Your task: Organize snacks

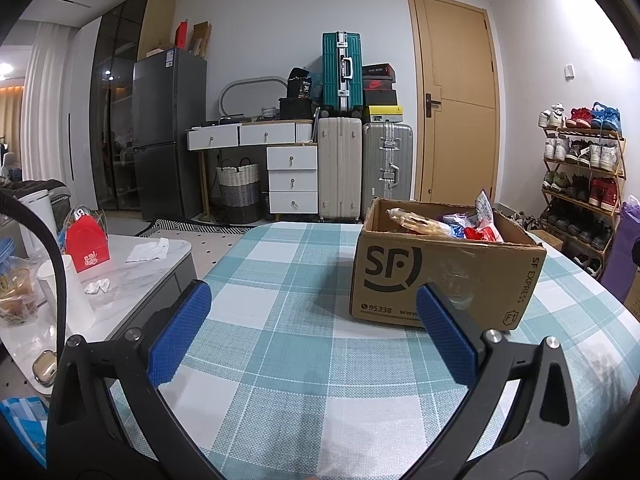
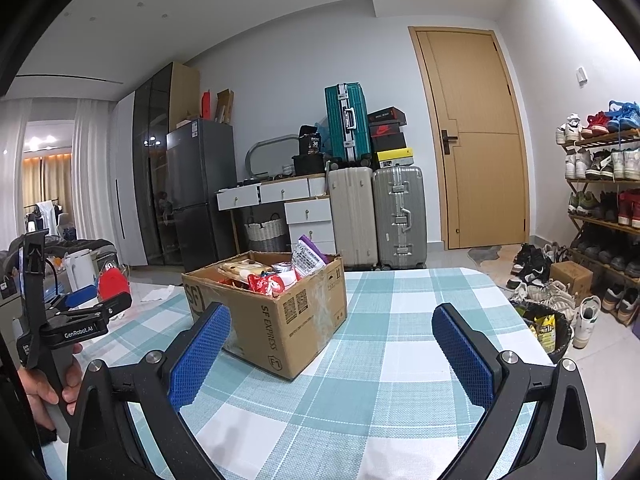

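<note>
A brown cardboard SF Express box (image 1: 444, 276) (image 2: 276, 312) stands on a teal-and-white checked tablecloth (image 1: 280, 320) (image 2: 392, 344). It holds several snack packets: a bread-like pack (image 1: 416, 222), red packets (image 2: 272, 282) and a purple-and-white bag (image 2: 306, 256). My left gripper (image 1: 314, 300) is open and empty, just short of the box's front face. My right gripper (image 2: 332, 320) is open and empty, with the box's corner ahead of its left finger. In the right wrist view a hand holds the left gripper (image 2: 94, 300) at the far left.
A marble side table (image 1: 132, 276) at the left carries a red carton (image 1: 86, 246), paper cups and wrapped food. Suitcases (image 1: 364, 168), a drawer unit, a fridge and a door stand behind. A shoe rack (image 2: 604, 200), loose shoes and a bin (image 2: 548, 328) are at the right.
</note>
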Demonstrator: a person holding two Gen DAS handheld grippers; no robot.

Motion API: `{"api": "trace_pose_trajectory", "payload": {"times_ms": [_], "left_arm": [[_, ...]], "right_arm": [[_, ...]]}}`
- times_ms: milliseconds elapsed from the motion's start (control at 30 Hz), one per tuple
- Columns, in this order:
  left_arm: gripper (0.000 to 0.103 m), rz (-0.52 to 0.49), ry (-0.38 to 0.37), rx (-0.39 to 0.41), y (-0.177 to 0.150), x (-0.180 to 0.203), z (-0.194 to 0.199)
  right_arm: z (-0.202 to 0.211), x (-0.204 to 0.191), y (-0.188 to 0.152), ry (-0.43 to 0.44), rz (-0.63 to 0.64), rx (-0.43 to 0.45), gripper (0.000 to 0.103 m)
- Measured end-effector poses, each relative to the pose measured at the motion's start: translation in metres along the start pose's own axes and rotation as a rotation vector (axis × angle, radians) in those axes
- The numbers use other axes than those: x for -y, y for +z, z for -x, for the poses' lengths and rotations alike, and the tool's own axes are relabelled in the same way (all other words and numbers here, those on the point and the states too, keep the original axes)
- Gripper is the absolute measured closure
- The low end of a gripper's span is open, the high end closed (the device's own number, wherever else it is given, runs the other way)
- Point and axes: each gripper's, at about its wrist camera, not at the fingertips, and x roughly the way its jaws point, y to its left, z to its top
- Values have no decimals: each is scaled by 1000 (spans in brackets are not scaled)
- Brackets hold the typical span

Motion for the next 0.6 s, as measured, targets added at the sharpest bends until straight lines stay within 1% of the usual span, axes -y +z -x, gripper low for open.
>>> {"api": "trace_pose_trajectory", "payload": {"times_ms": [600], "left_arm": [[1, 11, 10, 5, -2, -1, 2]], "right_arm": [[1, -1, 0, -7, 4, -4, 1]]}}
